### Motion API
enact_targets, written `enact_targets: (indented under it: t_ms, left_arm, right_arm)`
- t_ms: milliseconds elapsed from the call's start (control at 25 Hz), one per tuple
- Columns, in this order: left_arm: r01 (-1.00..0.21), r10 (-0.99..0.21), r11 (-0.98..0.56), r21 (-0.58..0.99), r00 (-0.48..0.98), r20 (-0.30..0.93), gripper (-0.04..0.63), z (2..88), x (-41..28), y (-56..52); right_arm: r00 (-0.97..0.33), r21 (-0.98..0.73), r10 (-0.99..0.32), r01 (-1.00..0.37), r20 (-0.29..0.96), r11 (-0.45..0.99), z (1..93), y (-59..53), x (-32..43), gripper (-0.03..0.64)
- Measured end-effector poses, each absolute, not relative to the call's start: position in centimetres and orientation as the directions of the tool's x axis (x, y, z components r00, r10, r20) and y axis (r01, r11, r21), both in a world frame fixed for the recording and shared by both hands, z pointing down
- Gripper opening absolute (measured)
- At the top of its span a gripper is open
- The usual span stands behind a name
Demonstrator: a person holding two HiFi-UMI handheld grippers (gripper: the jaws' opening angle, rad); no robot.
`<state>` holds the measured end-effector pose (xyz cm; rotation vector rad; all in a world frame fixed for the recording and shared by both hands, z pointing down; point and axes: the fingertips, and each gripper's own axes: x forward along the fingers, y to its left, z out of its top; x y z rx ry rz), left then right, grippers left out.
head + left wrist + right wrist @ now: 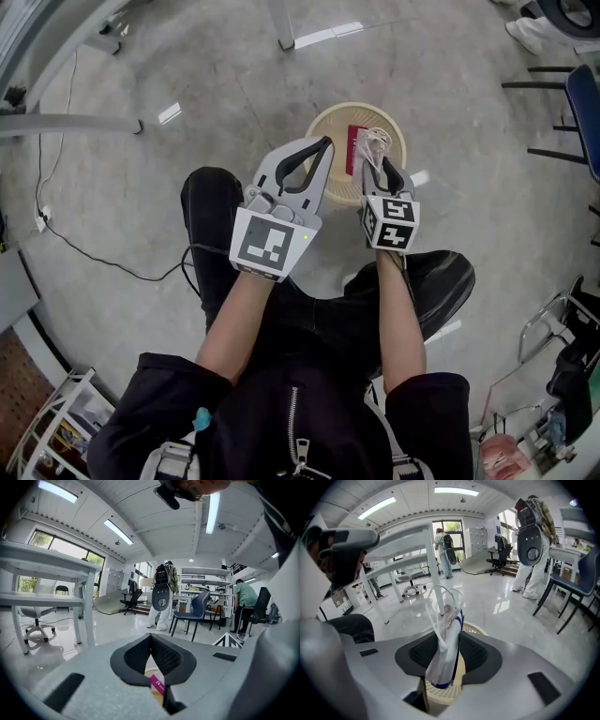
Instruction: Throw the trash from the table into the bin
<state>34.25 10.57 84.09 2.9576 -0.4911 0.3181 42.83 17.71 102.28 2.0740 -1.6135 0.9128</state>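
Currently, drop step: I am holding the right gripper (379, 169) over the bin (326, 124), its fingers pinching a crumpled white mask (446, 644) upright above the rim. A red packet (353, 148) is lying inside already. Next, by my judgement: spreading those jaws wide enough that the loops are falling clear. Left gripper (317, 155) — tips pressing together, carrying nothing.

Hidden behind left tongs (323, 143) and right tongs (373, 155): near rim of bin (319, 122); impossible to tell what the clamped white trash (446, 634) is.
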Motion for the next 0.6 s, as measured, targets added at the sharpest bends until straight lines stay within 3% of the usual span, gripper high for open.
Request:
enact_targets:
  t_ms: [240,360,600]
  left_arm:
    - [-0.363,-0.326,-0.922,0.134,0.915,0.236,0.006,83.0,33.2,9.7]
    - [-0.359,-0.323,-0.925,0.124,0.916,0.239,0.006,82.0,32.7,9.1]
    - [-0.353,-0.315,-0.927,0.127,0.917,0.244,0.005,77.4,31.6,8.7]
  right_arm:
    - [0.134,-0.092,-0.648,-0.949,0.75,-0.303,104.7,18.6,42.4,0.15]
    - [0.142,-0.097,-0.655,-0.944,0.742,-0.315,103.2,18.4,42.5,0.19]
    - [0.133,-0.119,-0.676,-0.942,0.725,-0.313,96.1,17.7,41.7,0.192]
